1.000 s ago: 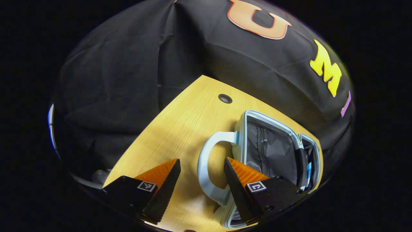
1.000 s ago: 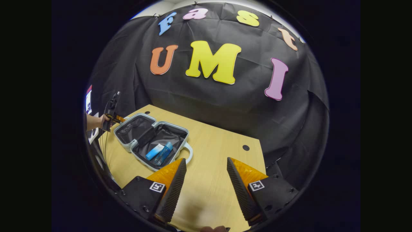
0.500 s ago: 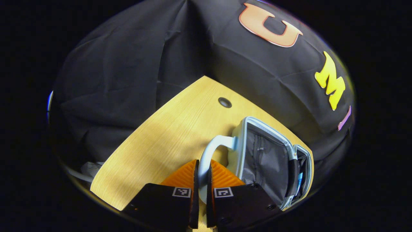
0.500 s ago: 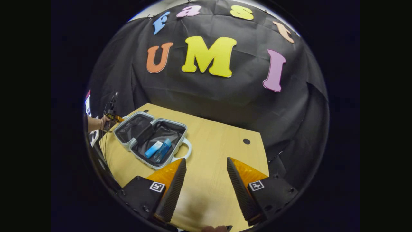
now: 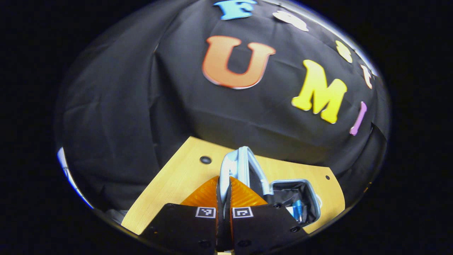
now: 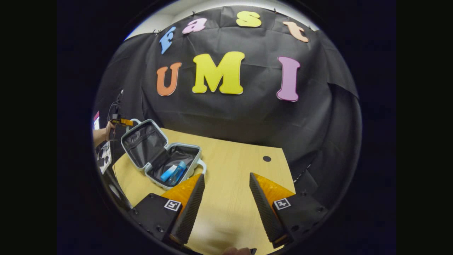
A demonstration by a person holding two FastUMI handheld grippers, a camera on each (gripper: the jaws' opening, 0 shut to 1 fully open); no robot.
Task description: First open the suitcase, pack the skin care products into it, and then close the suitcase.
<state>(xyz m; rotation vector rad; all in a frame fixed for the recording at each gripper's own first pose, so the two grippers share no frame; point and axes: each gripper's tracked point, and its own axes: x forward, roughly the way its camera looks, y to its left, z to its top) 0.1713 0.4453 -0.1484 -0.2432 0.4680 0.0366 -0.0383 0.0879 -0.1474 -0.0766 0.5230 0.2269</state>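
Observation:
A pale blue suitcase stands on the wooden table (image 6: pixel 230 166). Its lid (image 6: pixel 141 141) is tilted up, about half raised over the base (image 6: pixel 193 150). In the base lie a blue tube (image 6: pixel 168 173) and a blue bottle (image 6: pixel 177 171). My left gripper (image 5: pixel 223 180) is shut on the lid's handle (image 5: pixel 224 170), with the lid (image 5: pixel 247 166) edge-on just behind it and the base (image 5: pixel 311 193) to its right. In the right gripper view the left gripper (image 6: pixel 122 122) sits at the lid's top edge, held by a hand (image 6: pixel 101 134). My right gripper (image 6: pixel 227 175) hangs open over bare table, right of the suitcase.
The table has round cable holes (image 6: pixel 267 158) (image 5: pixel 205 159) near its back edge. A second handle (image 6: pixel 202 164) sticks out of the base toward my right gripper. Black cloth walls close off the back and sides. Some gear (image 6: pixel 102 156) lies at the far left past the table edge.
My left gripper closed on the lid's handle and swung the lid up from flat to about half raised. My right gripper has stayed open in nearly the same spot.

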